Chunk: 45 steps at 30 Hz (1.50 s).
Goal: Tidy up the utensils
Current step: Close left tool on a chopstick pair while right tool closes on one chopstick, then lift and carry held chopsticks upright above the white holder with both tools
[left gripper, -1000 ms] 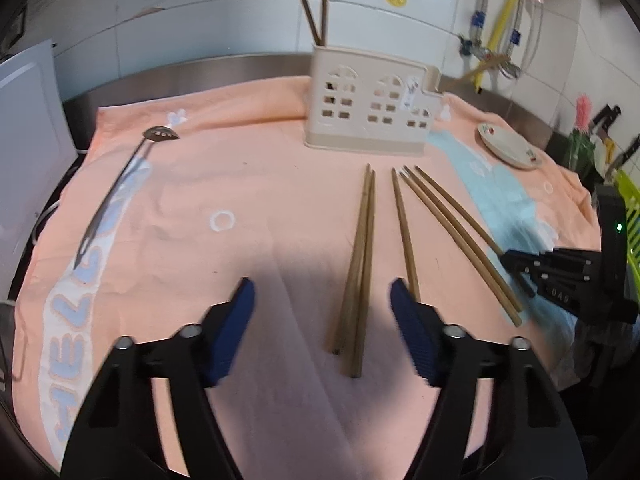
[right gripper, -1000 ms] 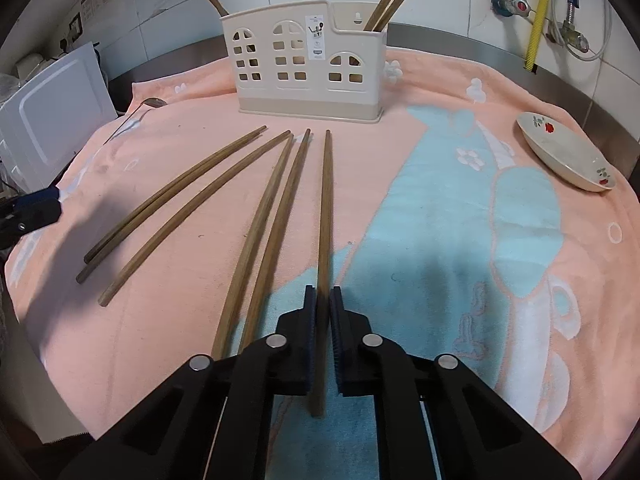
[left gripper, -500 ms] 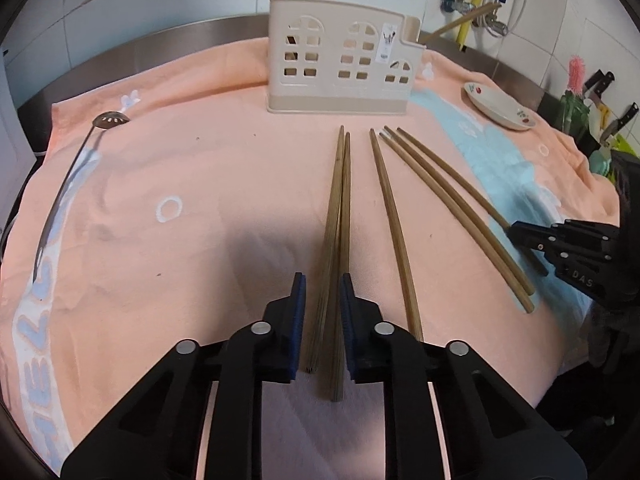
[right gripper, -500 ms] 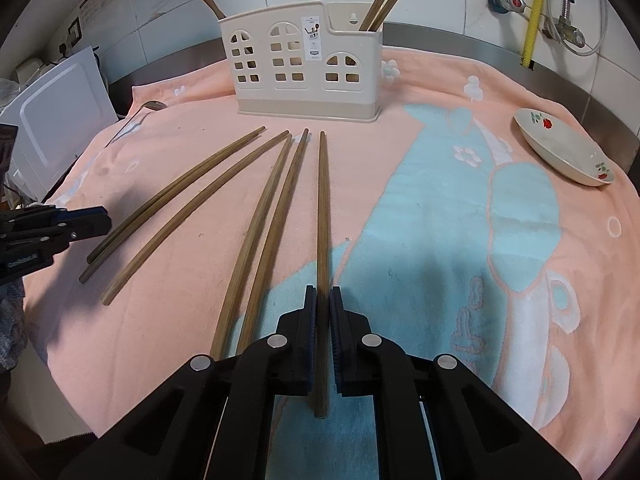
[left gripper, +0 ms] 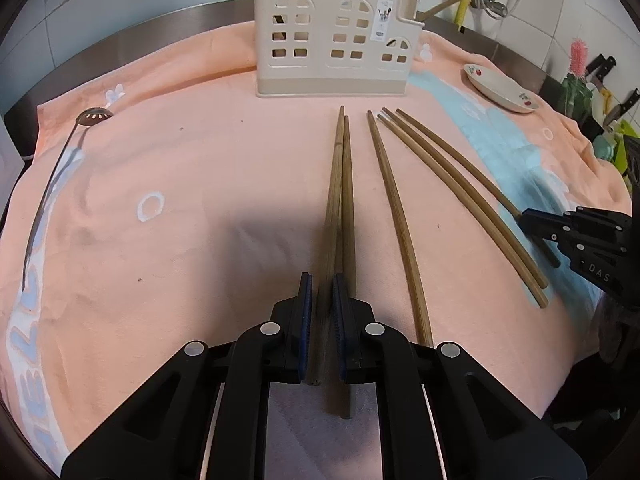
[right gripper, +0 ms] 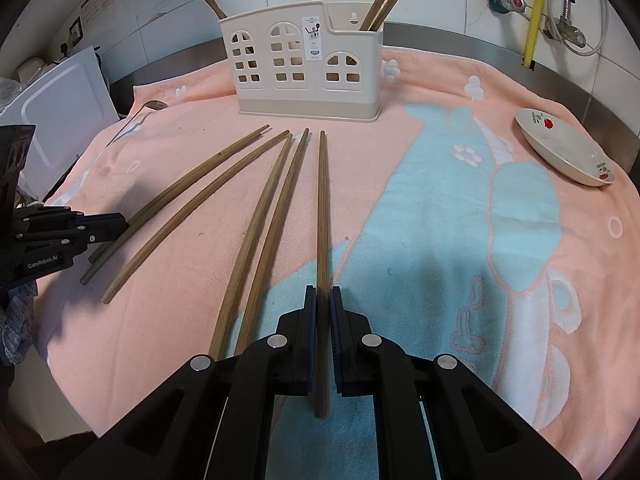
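1. On a peach towel [left gripper: 200, 168] spread over a steel kitchen counter, two hand-held grippers are working a row of wooden chopsticks.
2. The left gripper [left gripper: 320, 312] is clamping a pair of chopsticks [left gripper: 340, 184] near their thick ends, both sticks pointing toward the holder [left gripper: 332, 40].
3. The right gripper [right gripper: 323, 320] is squeezing a single chopstick [right gripper: 322, 200] at the towel's blue patch.
4. Three more chopsticks [right gripper: 272, 208] are lying loose between the two tools.
5. More sticks are standing upright in the cream holder's end compartments.
6. A slotted spoon [left gripper: 52, 176] is resting along the far left edge, and a small dish [right gripper: 564, 148] is sitting at the right.
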{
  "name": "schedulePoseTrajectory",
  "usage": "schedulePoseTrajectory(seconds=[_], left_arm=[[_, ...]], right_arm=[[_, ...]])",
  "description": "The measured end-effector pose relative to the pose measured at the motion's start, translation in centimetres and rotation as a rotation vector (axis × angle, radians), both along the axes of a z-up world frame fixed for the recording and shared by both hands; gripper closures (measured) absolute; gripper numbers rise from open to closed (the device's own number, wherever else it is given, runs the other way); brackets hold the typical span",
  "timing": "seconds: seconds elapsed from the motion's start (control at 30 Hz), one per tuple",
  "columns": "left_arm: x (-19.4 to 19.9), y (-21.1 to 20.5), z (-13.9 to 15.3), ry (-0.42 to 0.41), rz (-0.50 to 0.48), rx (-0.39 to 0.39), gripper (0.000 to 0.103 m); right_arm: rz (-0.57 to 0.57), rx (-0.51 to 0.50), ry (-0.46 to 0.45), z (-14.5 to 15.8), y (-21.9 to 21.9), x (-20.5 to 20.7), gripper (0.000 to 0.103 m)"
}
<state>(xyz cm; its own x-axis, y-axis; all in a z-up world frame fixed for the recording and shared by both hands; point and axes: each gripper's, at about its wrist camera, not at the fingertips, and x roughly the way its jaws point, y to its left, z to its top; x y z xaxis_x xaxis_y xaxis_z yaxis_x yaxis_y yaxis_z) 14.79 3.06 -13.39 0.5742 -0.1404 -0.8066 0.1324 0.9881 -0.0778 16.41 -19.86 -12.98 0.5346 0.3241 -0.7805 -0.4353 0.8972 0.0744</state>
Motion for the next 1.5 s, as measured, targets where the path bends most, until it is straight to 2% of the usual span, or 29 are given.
schedulePoseTrajectory(seconds=[0.37,0.6,1.03,1.37,1.5], left_arm=[[0.0,-0.3,-0.1,-0.008,0.011,0.017,0.094],[-0.3,-0.4,0.9,-0.022,0.009,-0.017,0.097],[-0.7,-0.2,5.5,-0.123,0.004,-0.026,0.097],[0.4,0.1,9.9,-0.206,0.005,-0.049,0.097],[1.0,0.0,11.4,-0.234,0.001,-0.053,0.097]], right_arm=[[-0.004,0.01,-0.004,-0.1,-0.1,-0.1,0.096],[-0.012,0.02,-0.015,0.2,-0.1,-0.3,0.097],[0.009,0.058,-0.159,6.3,-0.2,-0.8,0.097],[0.036,0.095,-0.246,12.0,0.6,1.0,0.097],[0.052,0.098,-0.251,13.8,1.0,2.0,0.097]])
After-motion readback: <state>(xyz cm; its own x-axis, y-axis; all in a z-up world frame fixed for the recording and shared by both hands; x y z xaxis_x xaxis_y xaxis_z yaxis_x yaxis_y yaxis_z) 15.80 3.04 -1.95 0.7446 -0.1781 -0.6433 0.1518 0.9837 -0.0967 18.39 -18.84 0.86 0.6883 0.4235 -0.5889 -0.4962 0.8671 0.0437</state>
